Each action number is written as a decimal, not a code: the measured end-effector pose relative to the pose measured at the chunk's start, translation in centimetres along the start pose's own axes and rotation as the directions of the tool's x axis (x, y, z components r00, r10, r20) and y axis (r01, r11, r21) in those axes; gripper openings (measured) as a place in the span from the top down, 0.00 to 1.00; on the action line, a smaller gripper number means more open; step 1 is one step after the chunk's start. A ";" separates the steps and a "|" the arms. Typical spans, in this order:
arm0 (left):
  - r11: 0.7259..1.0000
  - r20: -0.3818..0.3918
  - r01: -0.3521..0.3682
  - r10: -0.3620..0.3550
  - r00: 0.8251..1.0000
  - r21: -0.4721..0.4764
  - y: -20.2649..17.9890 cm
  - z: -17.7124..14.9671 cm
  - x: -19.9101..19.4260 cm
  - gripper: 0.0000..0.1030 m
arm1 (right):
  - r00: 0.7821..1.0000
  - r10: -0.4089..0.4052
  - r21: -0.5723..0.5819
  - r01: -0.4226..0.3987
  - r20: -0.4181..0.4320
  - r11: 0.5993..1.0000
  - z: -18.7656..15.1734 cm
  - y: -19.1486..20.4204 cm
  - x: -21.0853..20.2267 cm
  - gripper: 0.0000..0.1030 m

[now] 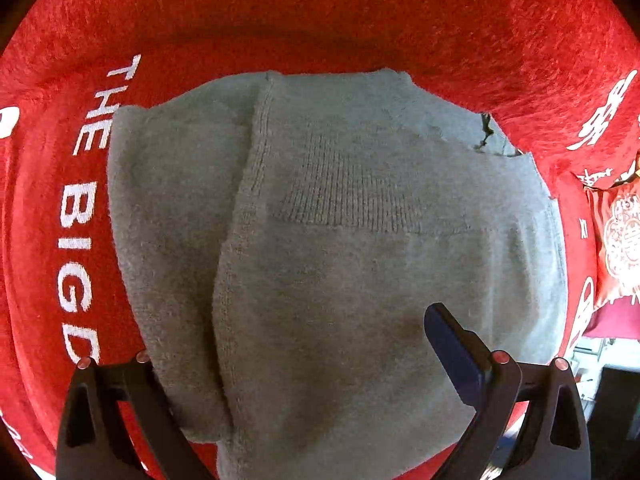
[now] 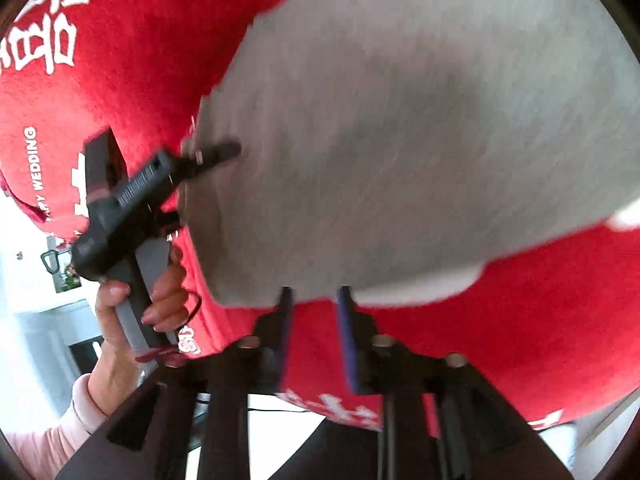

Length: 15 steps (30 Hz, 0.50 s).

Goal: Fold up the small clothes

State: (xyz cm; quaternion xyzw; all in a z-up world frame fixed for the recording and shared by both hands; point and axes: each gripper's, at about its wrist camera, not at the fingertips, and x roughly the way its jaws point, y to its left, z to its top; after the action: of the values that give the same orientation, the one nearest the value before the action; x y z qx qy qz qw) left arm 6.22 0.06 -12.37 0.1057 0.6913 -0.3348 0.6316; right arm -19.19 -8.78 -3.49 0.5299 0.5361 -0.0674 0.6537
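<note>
Left wrist view, garment: grey knit garment lies flat on the red printed cloth, already doubled, with a folded flap along its left side and a ribbed band across the middle.
Left wrist view, long axis: runs near to far, straight ahead of the camera.
Left wrist view, jaws: left gripper stands wide; right finger rests on top of the knit, left finger is at the garment's left edge and partly hidden by it. Nothing pinched.
Right wrist view, garment: same grey piece fills the far and right field, motion-blurred; its near hem sits just beyond the fingertips.
Right wrist view, jaws: right gripper narrow but parted, red cloth showing between the fingers; not holding the hem.
Right wrist view, other tool: the left gripper enters from the left, its tip on the garment's left edge, held by the person's hand.
Judgement, coming move: right gripper is nearer the near hem; garment lies ahead and above the jaws, so a short advance should take the edge.
</note>
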 end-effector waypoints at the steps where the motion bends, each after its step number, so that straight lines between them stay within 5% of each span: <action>1: 1.000 0.003 -0.001 0.001 1.000 -0.005 0.2 0.0 0.0 0.01 | 1.000 -0.008 -0.015 0.008 0.014 1.000 0.5 0.1 -0.5 0.59; 7: 1.000 0.018 -0.027 0.028 0.999 -0.014 -0.5 0.4 0.5 0.01 | 0.986 -0.117 -0.115 0.130 0.118 0.985 4.8 1.2 -2.6 0.74; 12: 0.998 0.063 -0.050 0.052 0.997 -0.024 0.6 0.6 -0.7 0.62 | 0.989 -0.118 -0.093 0.127 0.092 0.988 8.1 -0.7 0.1 0.77; 15: 1.000 0.067 -0.004 0.006 0.998 -0.031 1.1 0.9 -1.9 0.78 | 0.991 -0.121 -0.085 0.127 0.064 0.988 8.7 -1.9 1.6 0.88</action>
State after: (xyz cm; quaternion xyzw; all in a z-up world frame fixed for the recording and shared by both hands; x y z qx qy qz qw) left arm 7.94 0.89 -10.96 0.0864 0.6745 -0.3258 0.6568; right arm -14.34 -15.49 -7.08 0.4636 0.5512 -0.0993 0.6866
